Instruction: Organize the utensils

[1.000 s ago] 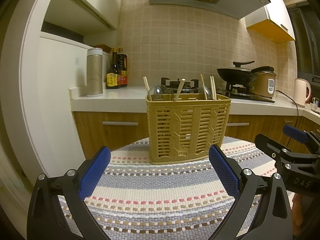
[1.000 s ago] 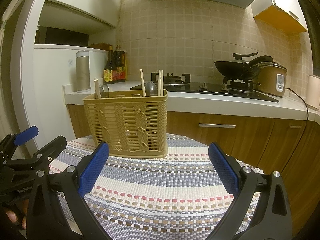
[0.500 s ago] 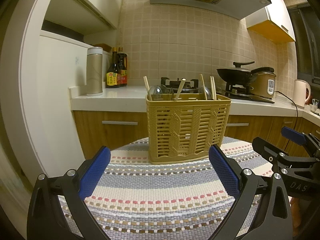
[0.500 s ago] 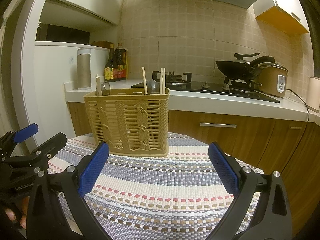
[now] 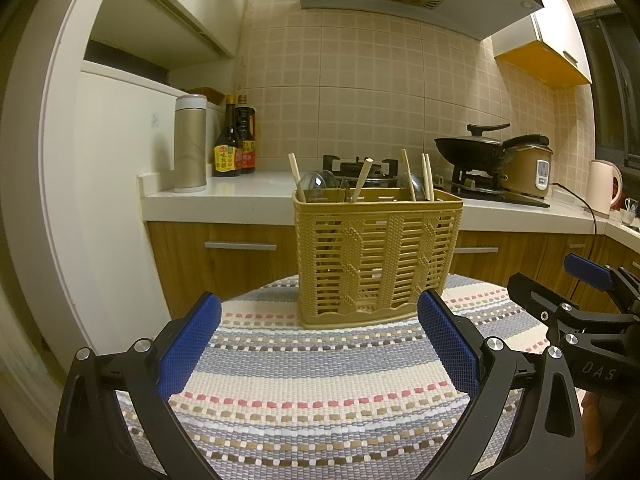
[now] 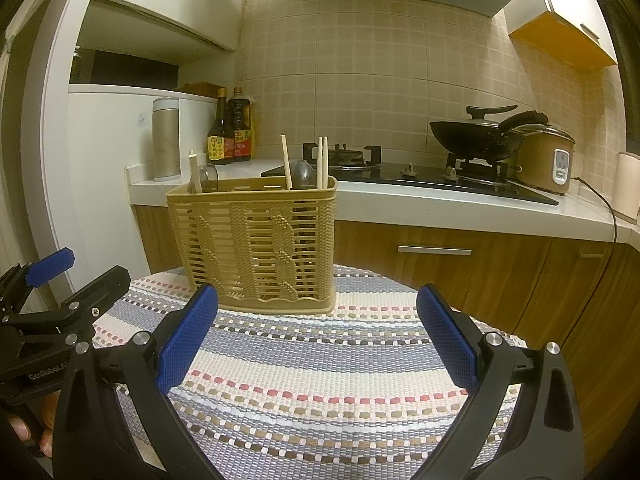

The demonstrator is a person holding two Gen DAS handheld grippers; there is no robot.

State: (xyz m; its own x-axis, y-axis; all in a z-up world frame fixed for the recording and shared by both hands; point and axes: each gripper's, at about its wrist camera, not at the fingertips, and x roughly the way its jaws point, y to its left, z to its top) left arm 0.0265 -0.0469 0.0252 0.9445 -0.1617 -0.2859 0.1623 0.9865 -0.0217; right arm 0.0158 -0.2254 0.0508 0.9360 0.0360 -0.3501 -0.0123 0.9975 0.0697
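Note:
A tan plastic utensil basket [image 5: 378, 258] stands upright on a striped woven mat [image 5: 320, 364] and also shows in the right wrist view [image 6: 256, 244]. Wooden chopsticks [image 5: 427, 176] and metal spoons [image 5: 316, 186] stick up out of it. My left gripper [image 5: 320, 344] is open and empty, low over the mat in front of the basket. My right gripper [image 6: 316, 340] is open and empty, in front and to the right of the basket. Each gripper shows at the edge of the other's view.
Behind the table runs a white counter [image 5: 224, 196] with a steel flask [image 5: 190, 144], sauce bottles [image 5: 234, 140], a gas hob, a black wok [image 5: 472, 148], a rice cooker [image 5: 528, 168] and a kettle [image 5: 604, 186]. Wooden cabinets stand below. A white fridge [image 5: 108, 184] stands left.
Both grippers have drifted only slightly; the basket sits a touch higher in the right wrist view. Nothing was gripped or released.

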